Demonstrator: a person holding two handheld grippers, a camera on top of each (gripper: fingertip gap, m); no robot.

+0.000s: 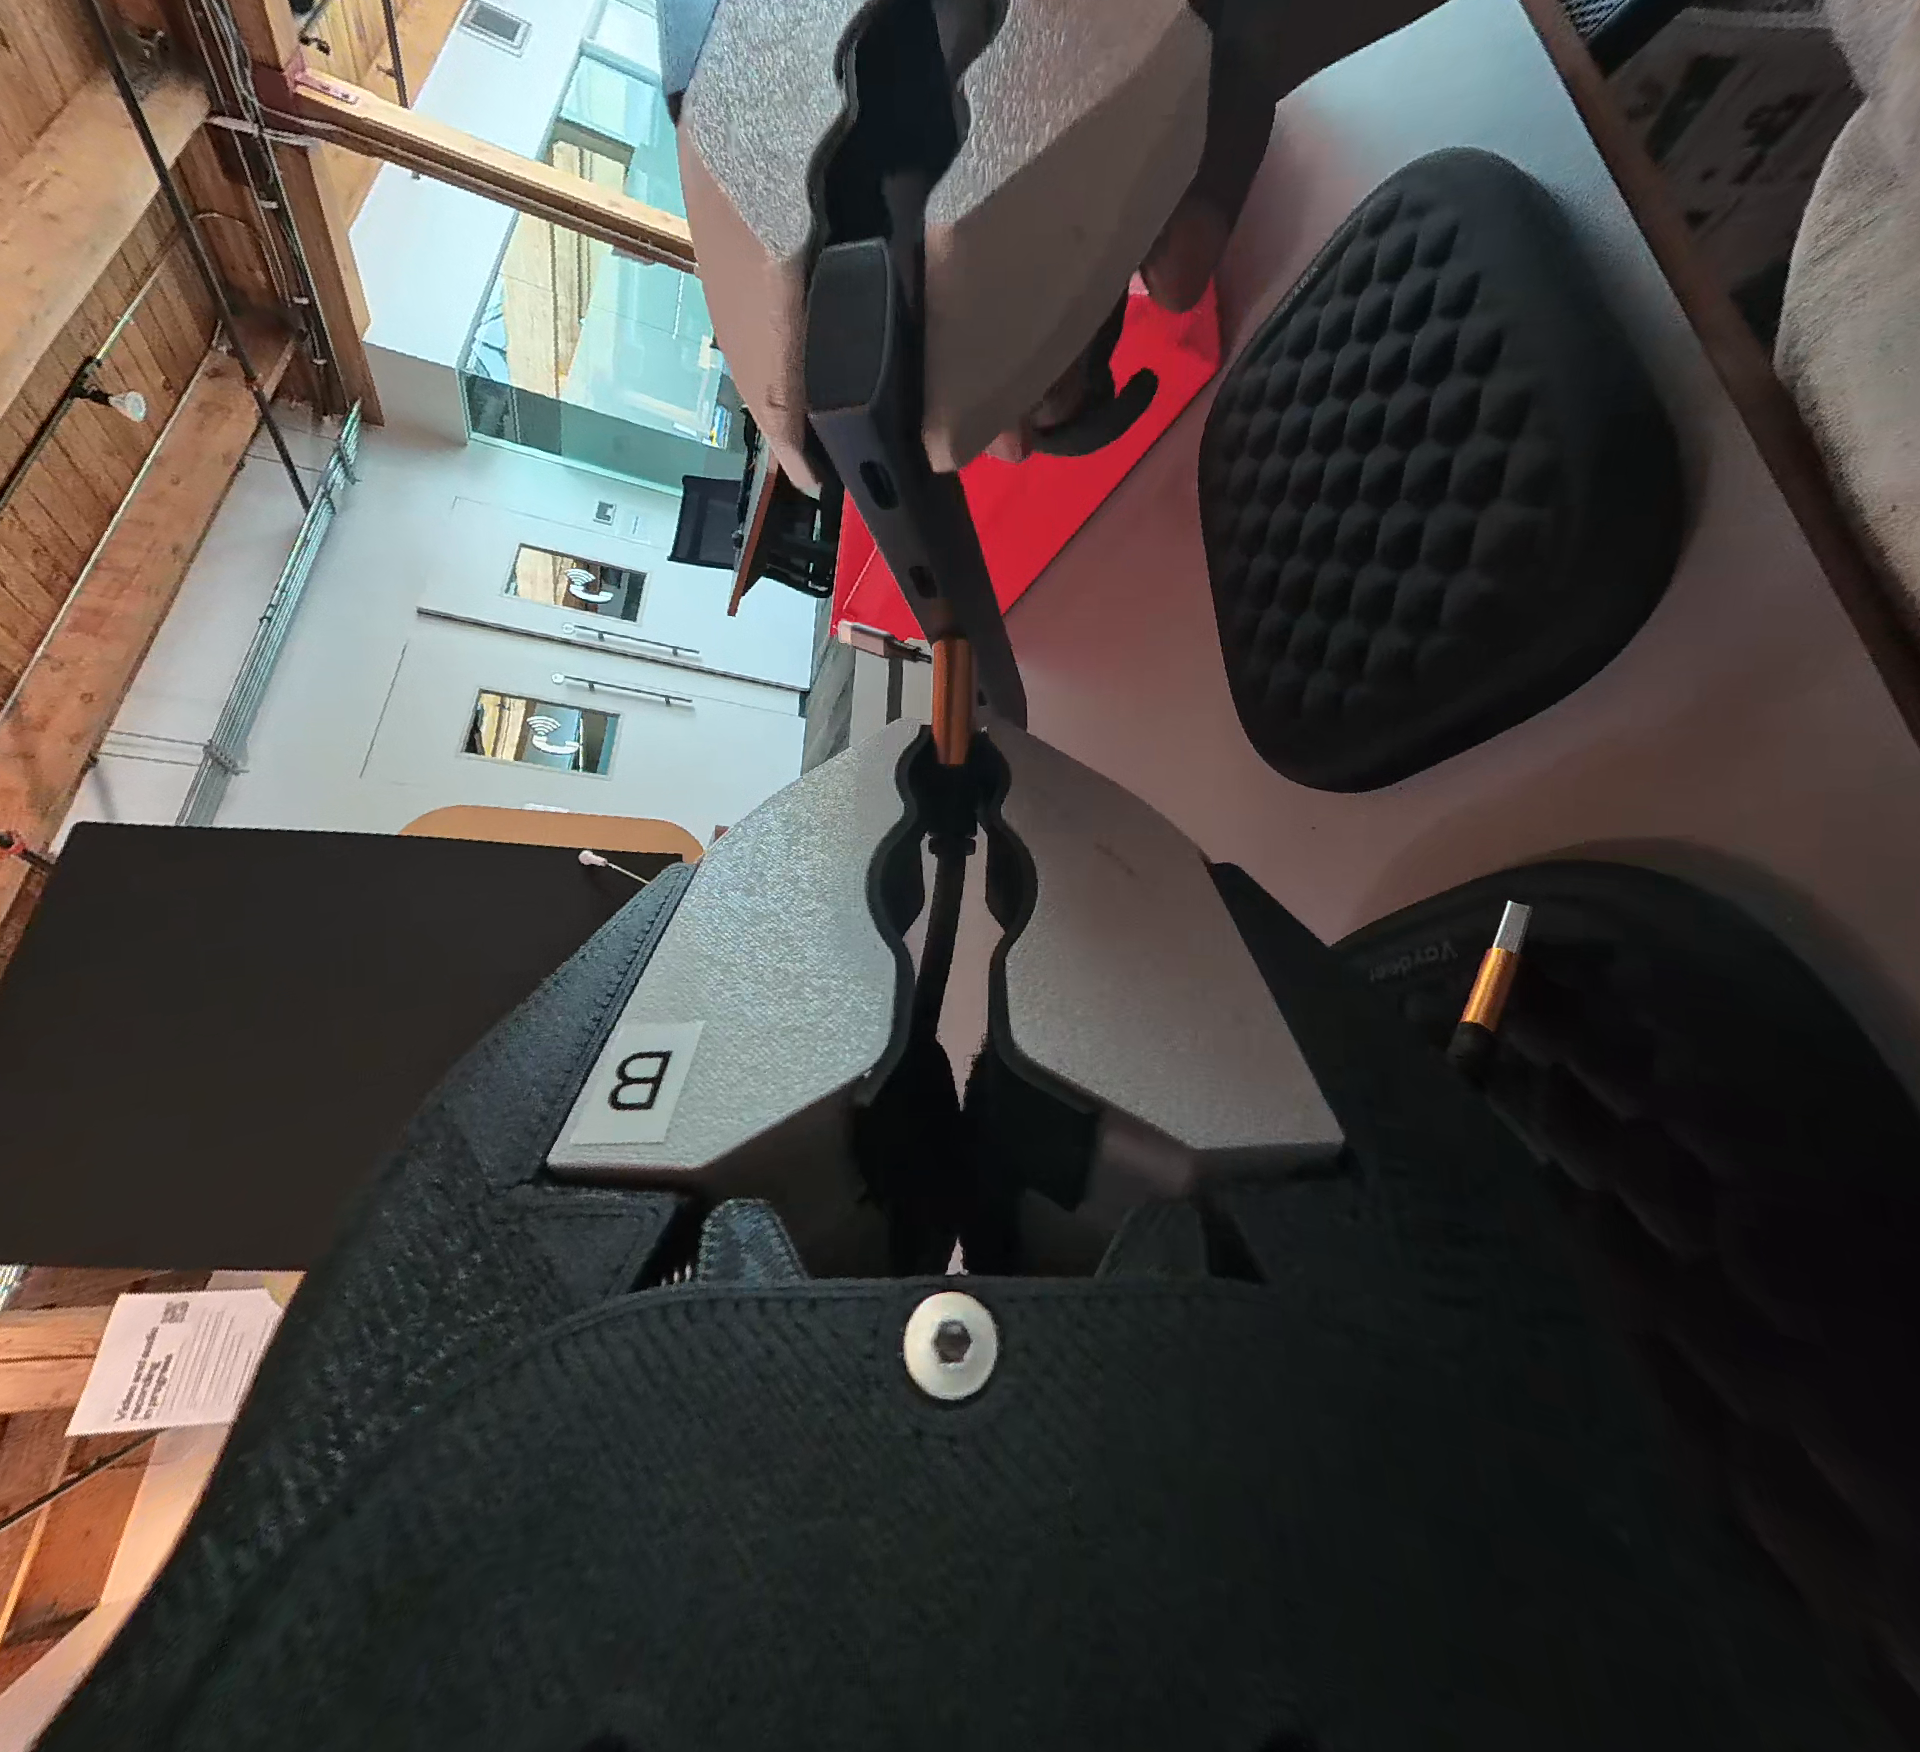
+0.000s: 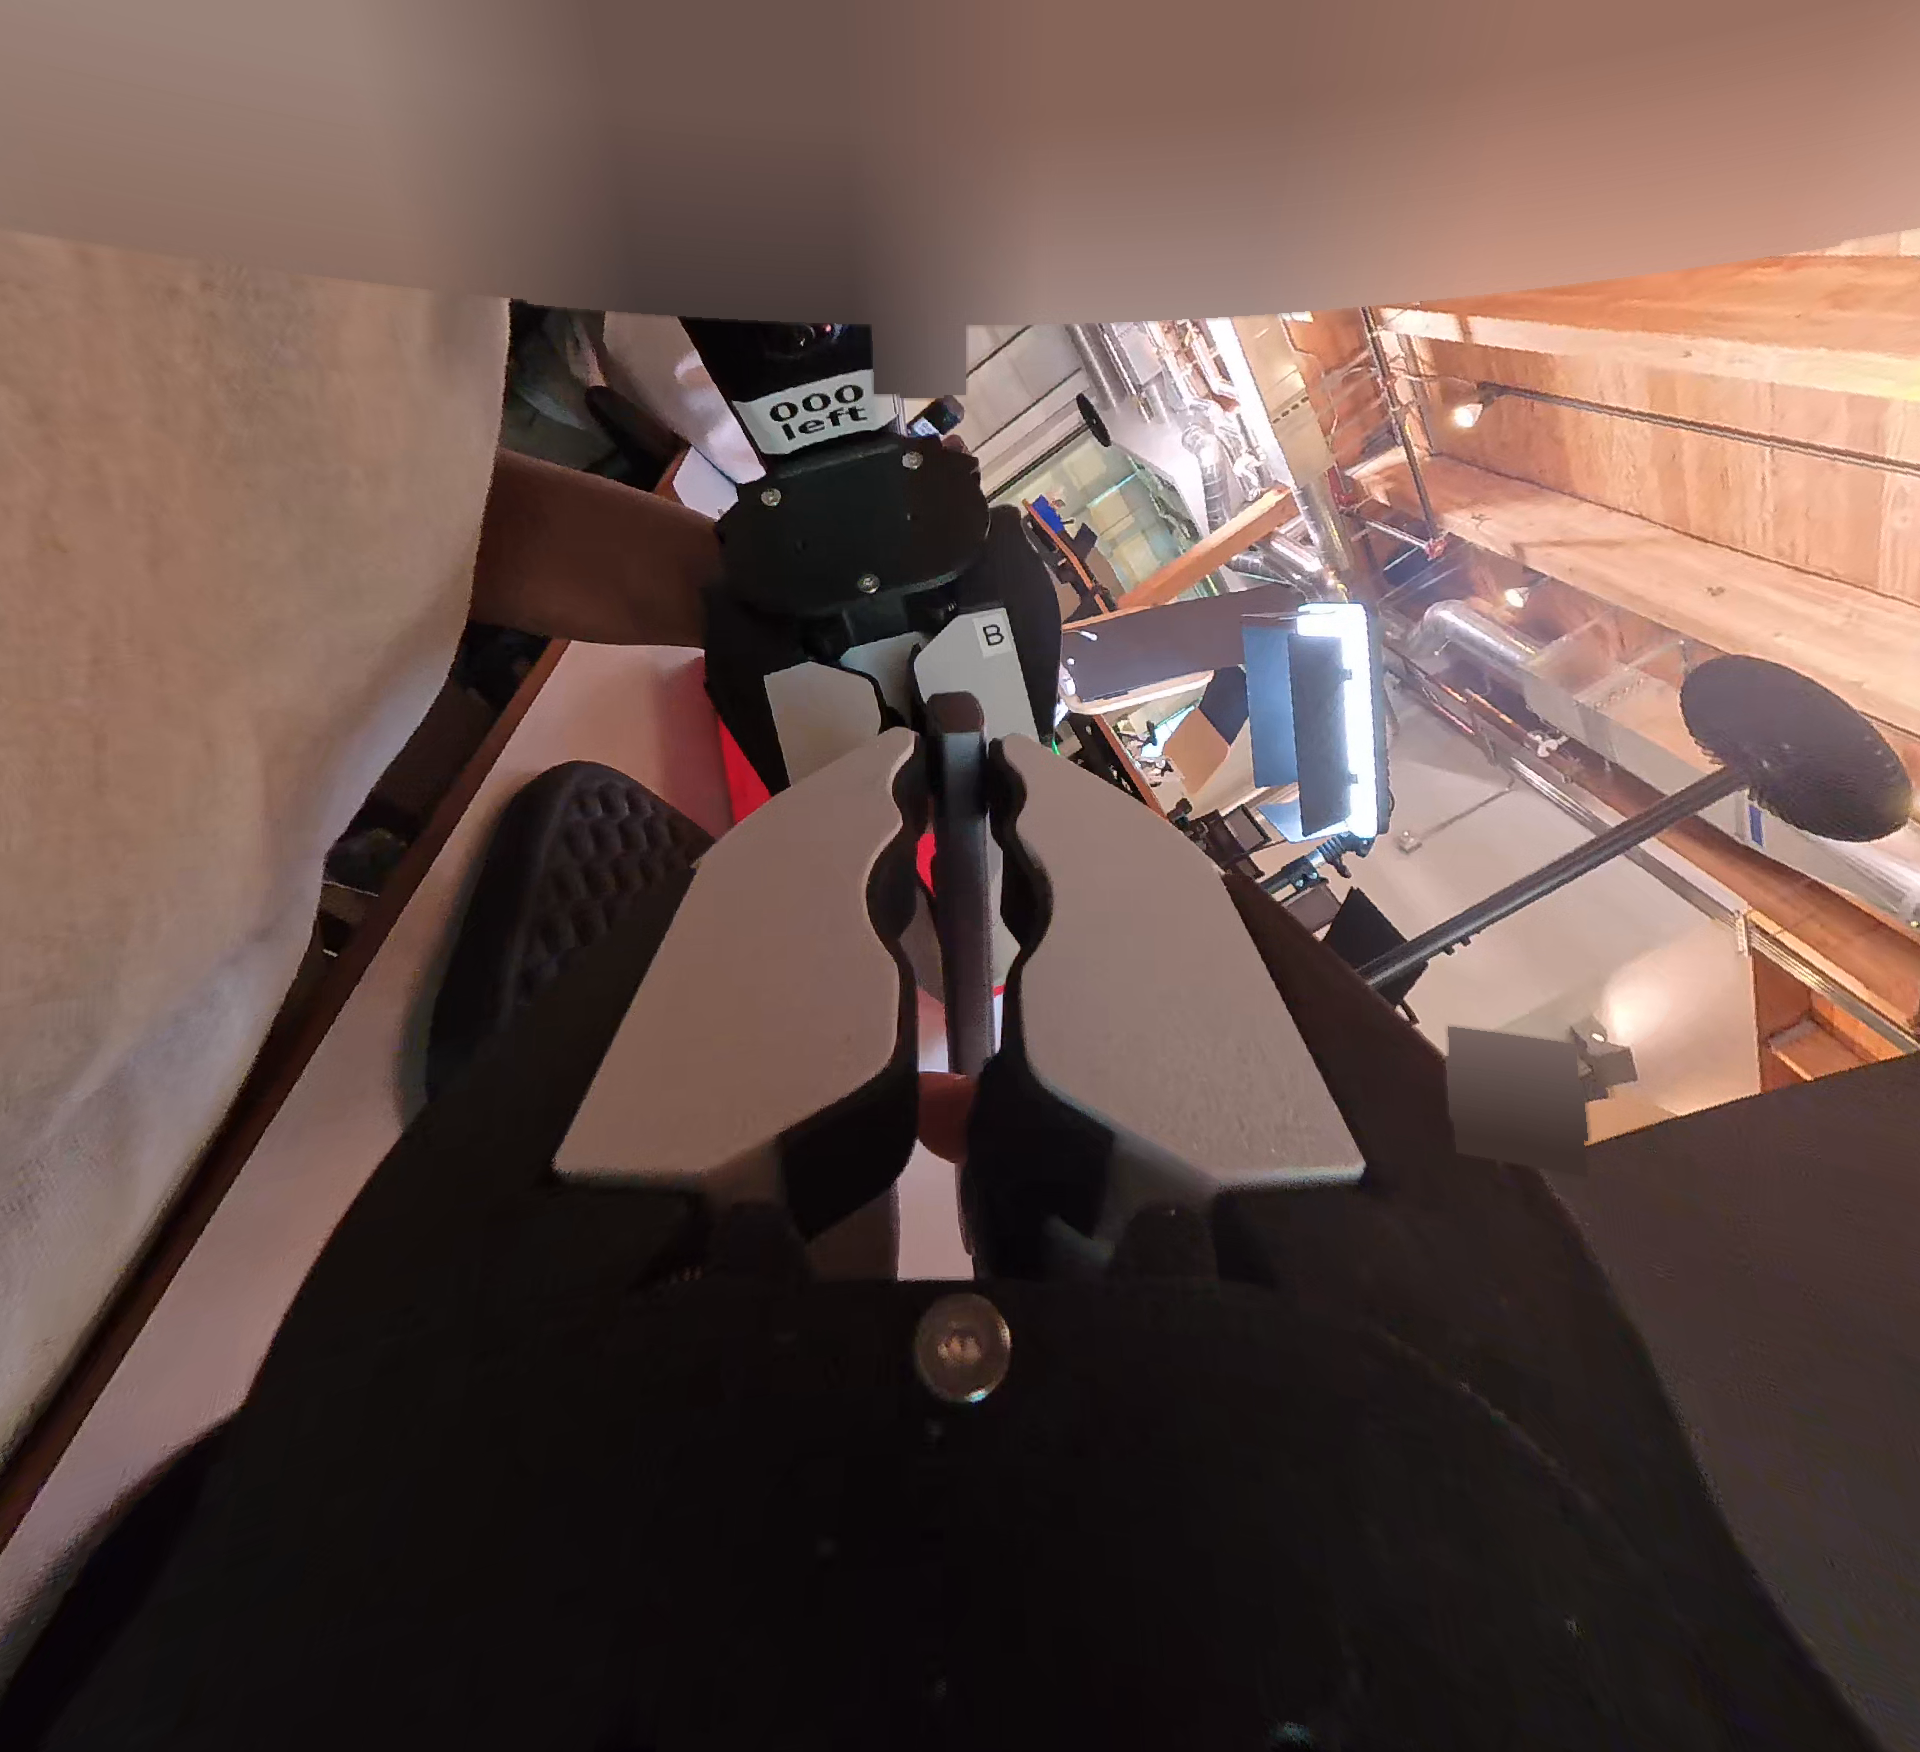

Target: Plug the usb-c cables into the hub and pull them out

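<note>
We hold the slim, rigid hub [image 1: 894,414] aloft in our right gripper [image 2: 961,881], clamped flat across its body – our left gripper [image 1: 951,793] pinches the orange-collared usb-c cable [image 1: 951,694] at its stiff plug, above the tabletop [image 1: 1122,684]

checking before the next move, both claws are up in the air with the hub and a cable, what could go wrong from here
1. The left claw grips the orange plug near its back end, right at the hub; a small tilt could bend or jam it in the port.
2. The right claw holds the hub only by its thin edges, off the table, so a hard push or pull might make it slip.
3. A spare plug lies loose on the black pad and could get knocked off.
</note>
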